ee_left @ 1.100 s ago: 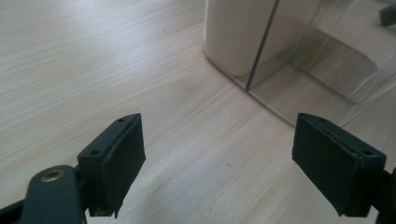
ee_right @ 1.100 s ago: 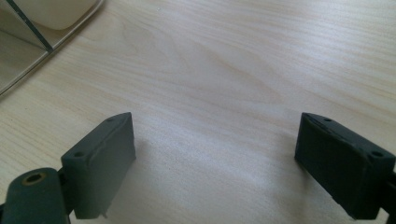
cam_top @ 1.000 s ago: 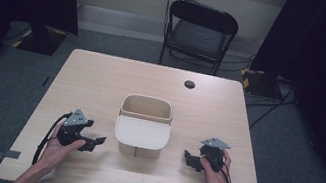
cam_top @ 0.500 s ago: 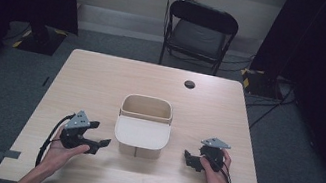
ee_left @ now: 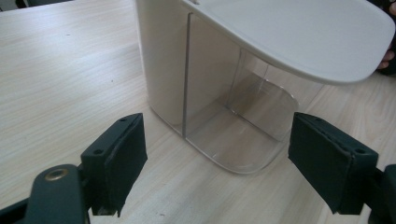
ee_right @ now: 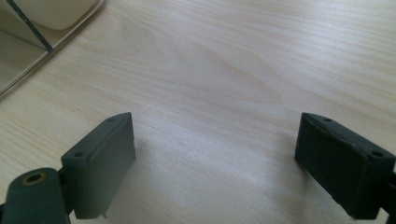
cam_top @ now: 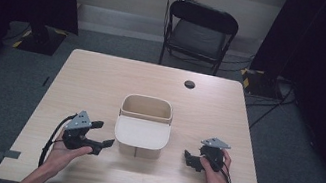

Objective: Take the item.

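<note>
Glare and transparency blur the lower part of the container [cam_top: 142, 128]: in the left gripper view its clear front wall [ee_left: 243, 126] shows mostly as reflections, and the top of the cream body runs off the upper edge. Its flat cream lid [ee_left: 299, 35] juts out over the clear section and is cut at the top right corner. In the right gripper view, one corner of the container [ee_right: 32, 28] enters at 10 o'clock, the rest cropped away.

The container stands upright at the middle of the table [cam_top: 102, 81]. From it, the left gripper [cam_top: 102, 134] sits at about 8 o'clock, just beside the base, jaws pointing toward it; the jaws stand spread wide with nothing between the pads, and the container's corner lies ahead of them, not touched. The jaws have just been closing slightly. The right gripper [cam_top: 190, 158] rests at about 4 o'clock from the container, a little farther off, its jaws likewise spread apart over bare tabletop, gripping nothing.

A small dark round mark [cam_top: 189, 84] lies on the table at 1 o'clock from the container, too small to identify. A folding chair [cam_top: 201, 32] stands beyond the far edge.
</note>
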The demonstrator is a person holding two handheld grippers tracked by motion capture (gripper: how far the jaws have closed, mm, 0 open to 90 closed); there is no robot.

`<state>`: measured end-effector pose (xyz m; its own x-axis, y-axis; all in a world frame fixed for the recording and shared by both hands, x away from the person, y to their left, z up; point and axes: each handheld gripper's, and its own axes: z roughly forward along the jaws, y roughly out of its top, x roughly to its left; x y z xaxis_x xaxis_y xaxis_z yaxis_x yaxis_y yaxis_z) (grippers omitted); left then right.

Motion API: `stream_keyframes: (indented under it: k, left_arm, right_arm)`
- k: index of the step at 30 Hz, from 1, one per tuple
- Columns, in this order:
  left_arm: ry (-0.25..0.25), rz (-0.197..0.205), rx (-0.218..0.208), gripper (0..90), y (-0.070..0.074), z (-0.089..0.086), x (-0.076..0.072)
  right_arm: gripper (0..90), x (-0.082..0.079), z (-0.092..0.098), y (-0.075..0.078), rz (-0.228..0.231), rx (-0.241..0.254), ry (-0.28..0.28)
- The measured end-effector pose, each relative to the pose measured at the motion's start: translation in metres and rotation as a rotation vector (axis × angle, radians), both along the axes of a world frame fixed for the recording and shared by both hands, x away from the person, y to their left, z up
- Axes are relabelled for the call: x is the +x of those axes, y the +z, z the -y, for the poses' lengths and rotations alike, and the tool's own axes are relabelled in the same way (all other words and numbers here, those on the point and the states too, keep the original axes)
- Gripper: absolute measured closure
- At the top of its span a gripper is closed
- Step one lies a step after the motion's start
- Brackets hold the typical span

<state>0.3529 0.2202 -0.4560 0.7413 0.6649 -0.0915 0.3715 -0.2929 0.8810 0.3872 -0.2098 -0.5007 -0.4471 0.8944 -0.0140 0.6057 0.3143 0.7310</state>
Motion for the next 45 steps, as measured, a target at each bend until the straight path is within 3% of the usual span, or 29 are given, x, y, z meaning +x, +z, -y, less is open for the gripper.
stream_keyframes:
  k: [13,29,41,45]
  left_arm:
    - [-0.038,-0.004,-0.001,18.8,-0.001,0.009,0.000]
    - [-0.018,0.005,-0.058,18.8,0.002,0.012,0.002]
    - [-0.034,0.022,-0.051,18.5,0.005,0.012,0.002]
    - [-0.031,0.020,-0.068,19.1,0.006,0.012,0.001]
  right_arm:
    - [11.6,0.000,0.000,0.000,0.000,0.000,0.000]
    - [11.6,0.000,0.000,0.000,0.000,0.000,0.000]
    - [11.6,0.000,0.000,0.000,0.000,0.000,0.000]
    - [11.6,0.000,0.000,0.000,0.000,0.000,0.000]
